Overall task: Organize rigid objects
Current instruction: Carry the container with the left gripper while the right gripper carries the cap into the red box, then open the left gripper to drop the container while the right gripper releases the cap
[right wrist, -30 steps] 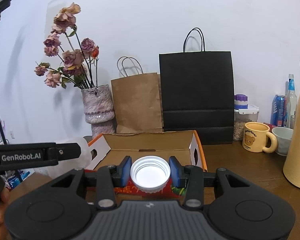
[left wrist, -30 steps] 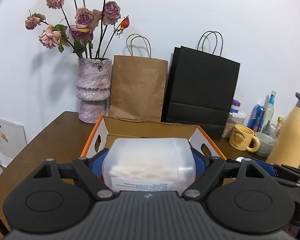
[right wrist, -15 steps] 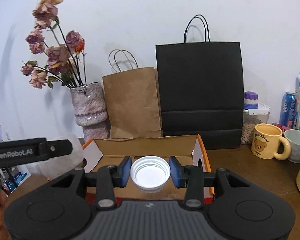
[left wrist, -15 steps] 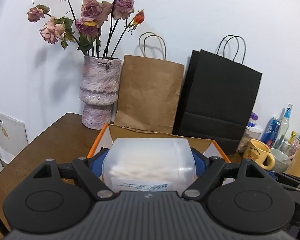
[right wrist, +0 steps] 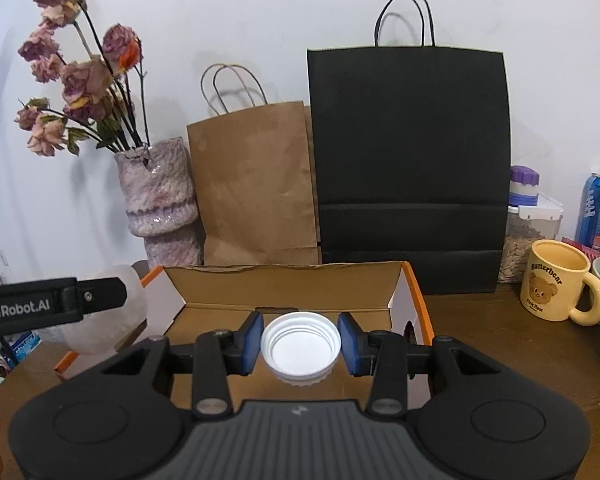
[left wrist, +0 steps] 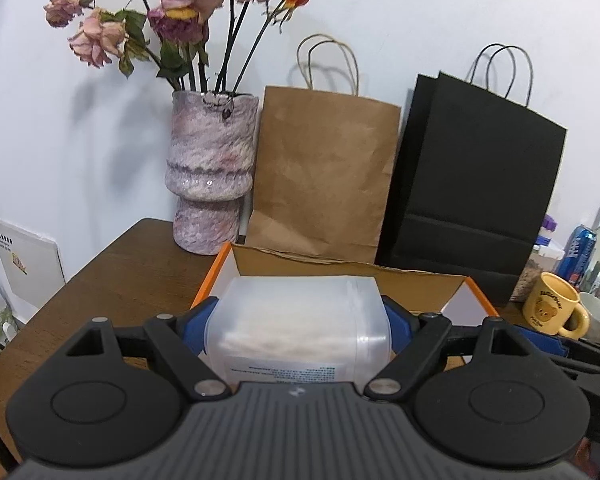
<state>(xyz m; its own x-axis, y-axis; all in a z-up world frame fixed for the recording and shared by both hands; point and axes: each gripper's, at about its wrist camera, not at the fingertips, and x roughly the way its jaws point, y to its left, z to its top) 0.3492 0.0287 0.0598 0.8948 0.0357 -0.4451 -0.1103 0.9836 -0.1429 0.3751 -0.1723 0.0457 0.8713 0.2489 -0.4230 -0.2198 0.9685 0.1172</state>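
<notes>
In the left wrist view, the left gripper (left wrist: pixel 298 330) had its blue fingers (left wrist: pixel 196 326) pinching a translucent plastic jar (left wrist: pixel 298 326), held over the near edge of the open cardboard box (left wrist: pixel 420 280) on the wooden tabletop (left wrist: pixel 132 276), before a vase of dried roses (left wrist: pixel 210 168) and a brown paper bag (left wrist: pixel 324 172). In the right wrist view, the right gripper (right wrist: pixel 300 346) had its fingers (right wrist: pixel 253 340) pinching a white screw lid (right wrist: pixel 300 346), open side facing the camera, above the same box (right wrist: pixel 284 284), with a black paper bag (right wrist: pixel 410 168) behind and a yellow bear mug (right wrist: pixel 556 284) to the right.
</notes>
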